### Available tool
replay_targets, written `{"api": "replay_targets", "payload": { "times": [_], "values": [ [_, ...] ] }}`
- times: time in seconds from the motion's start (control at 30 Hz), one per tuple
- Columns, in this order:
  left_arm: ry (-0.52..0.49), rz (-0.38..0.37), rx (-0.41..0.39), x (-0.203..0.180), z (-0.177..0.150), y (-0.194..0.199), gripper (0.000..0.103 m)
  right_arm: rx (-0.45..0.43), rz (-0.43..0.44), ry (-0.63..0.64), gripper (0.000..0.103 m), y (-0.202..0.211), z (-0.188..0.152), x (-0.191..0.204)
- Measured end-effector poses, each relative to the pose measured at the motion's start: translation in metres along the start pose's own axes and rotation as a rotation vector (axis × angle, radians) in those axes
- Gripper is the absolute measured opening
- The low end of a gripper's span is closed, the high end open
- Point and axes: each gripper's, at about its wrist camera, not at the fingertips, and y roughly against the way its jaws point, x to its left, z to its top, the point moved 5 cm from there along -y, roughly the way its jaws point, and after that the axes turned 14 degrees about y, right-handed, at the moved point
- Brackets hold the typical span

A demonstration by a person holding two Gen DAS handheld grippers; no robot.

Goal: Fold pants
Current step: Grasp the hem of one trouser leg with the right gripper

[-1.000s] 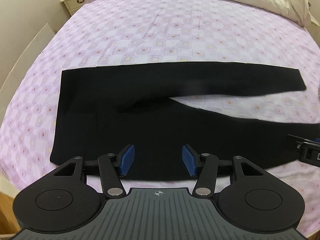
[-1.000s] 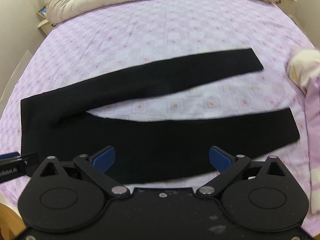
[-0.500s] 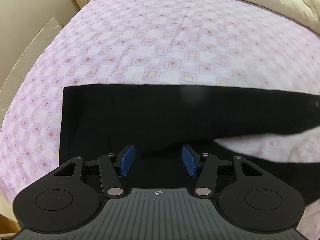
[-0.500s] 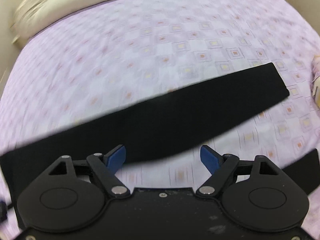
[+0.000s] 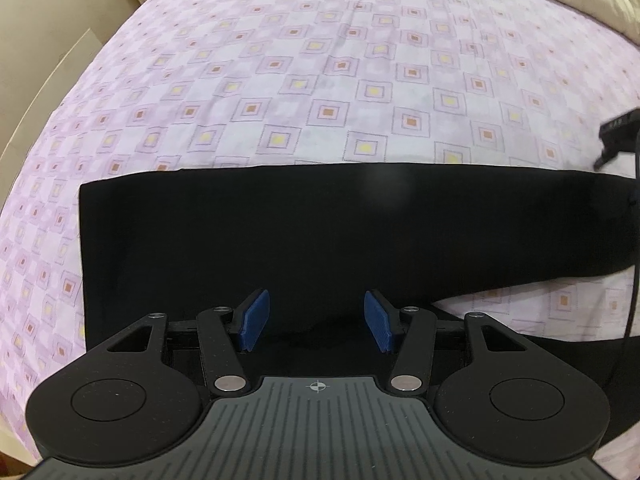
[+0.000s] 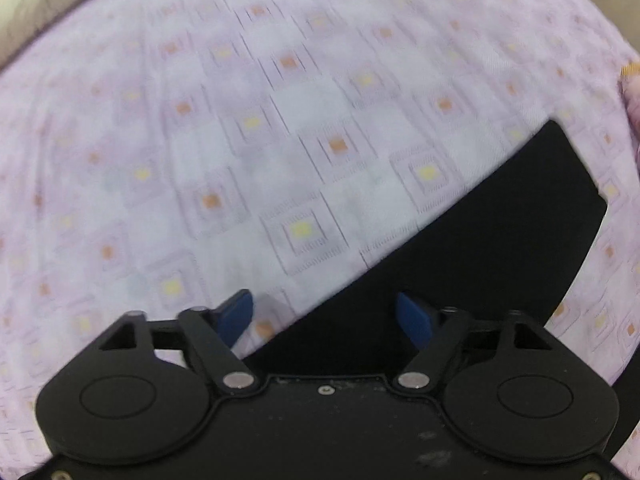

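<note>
Lilac patterned bedsheet (image 5: 320,60) lay under unfolded black pants (image 5: 320,240).
Left gripper (image 5: 316,324) and right gripper (image 6: 326,316) were spread, holding nothing; folding unstarted.

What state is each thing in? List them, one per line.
pants: flat on the sheet, legs apart, unfolded
left gripper: open, over the waist end, holding nothing
right gripper: open, over the far leg's edge
bed sheet: spread smooth
</note>
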Motion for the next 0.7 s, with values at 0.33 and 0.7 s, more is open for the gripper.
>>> {"api": "replay_targets", "payload": {
  "times": [0.33, 0.7],
  "values": [
    [0.023, -0.063, -0.041, -0.013, 0.033, -0.004, 0.051, -0.114, 0.106, 0.076, 0.003, 0.041, -0.054, -0.032],
    [0.156, -0.151, 0.020, -0.028, 0.090, -0.031, 0.051, -0.081, 0.163, 0.073, 0.004, 0.048, -0.144, -0.061]
  ]
}}
